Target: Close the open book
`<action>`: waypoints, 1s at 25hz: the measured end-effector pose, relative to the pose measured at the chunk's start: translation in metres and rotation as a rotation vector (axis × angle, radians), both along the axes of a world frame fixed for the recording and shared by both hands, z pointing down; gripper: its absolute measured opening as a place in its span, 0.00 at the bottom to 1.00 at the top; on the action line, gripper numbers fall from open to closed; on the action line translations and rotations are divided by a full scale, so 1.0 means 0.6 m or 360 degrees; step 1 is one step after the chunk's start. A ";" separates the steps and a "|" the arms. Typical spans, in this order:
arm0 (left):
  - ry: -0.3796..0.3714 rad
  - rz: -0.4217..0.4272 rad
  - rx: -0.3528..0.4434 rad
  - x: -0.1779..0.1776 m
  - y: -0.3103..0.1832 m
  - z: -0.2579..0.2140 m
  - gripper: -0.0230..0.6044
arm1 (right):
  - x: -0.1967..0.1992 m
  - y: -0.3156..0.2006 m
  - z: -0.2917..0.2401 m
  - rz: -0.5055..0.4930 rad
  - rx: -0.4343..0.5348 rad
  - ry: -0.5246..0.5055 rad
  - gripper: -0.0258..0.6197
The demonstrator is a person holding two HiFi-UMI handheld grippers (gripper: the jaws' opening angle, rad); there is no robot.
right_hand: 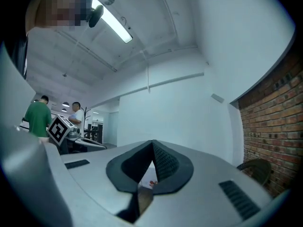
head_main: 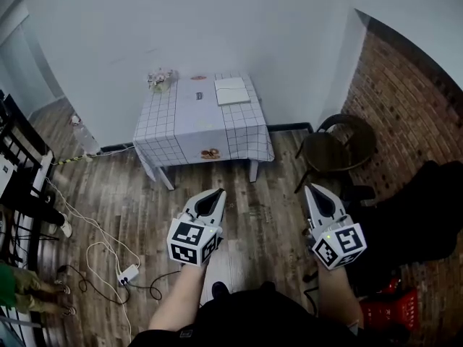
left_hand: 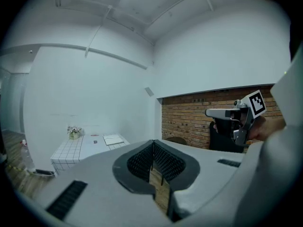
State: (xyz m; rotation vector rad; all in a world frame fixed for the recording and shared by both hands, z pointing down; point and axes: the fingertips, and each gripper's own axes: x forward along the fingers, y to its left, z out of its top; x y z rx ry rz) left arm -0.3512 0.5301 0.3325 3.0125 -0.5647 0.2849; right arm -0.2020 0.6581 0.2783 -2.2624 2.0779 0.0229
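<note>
A white book (head_main: 231,90) lies flat on the far right part of a small table (head_main: 181,125) with a checked cloth, standing against the wall. It also shows small in the left gripper view, as the book (left_hand: 113,139) on the table (left_hand: 71,151). My left gripper (head_main: 216,192) and right gripper (head_main: 310,188) hang side by side over the wooden floor, well short of the table, both pointing toward it. The left gripper (left_hand: 153,142) has its jaws meeting at the tip, with nothing between them. The right gripper (right_hand: 152,141) is likewise shut and holds nothing.
A flower pot (head_main: 160,79) and a small dark object (head_main: 199,96) sit on the table. A dark round chair (head_main: 336,147) stands right of it by a brick wall. A power strip (head_main: 128,274) with cables lies on the floor at left; a red basket (head_main: 387,313) sits at lower right.
</note>
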 end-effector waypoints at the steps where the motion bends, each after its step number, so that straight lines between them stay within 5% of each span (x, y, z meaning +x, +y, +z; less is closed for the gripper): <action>1: -0.0007 0.0001 -0.0009 0.008 0.004 0.004 0.05 | 0.002 0.005 0.001 -0.0006 0.0002 -0.0003 0.04; 10: -0.0075 -0.0053 0.0001 0.080 0.061 0.035 0.05 | 0.060 0.074 0.038 -0.0028 -0.0097 0.0136 0.05; 16: -0.0120 -0.0067 -0.0035 0.113 0.096 0.063 0.05 | 0.120 0.084 0.087 -0.0007 -0.0179 -0.0008 0.14; 25: -0.0091 -0.0071 -0.0056 0.171 -0.004 0.085 0.05 | 0.163 0.015 0.149 -0.0068 -0.0312 -0.0102 0.11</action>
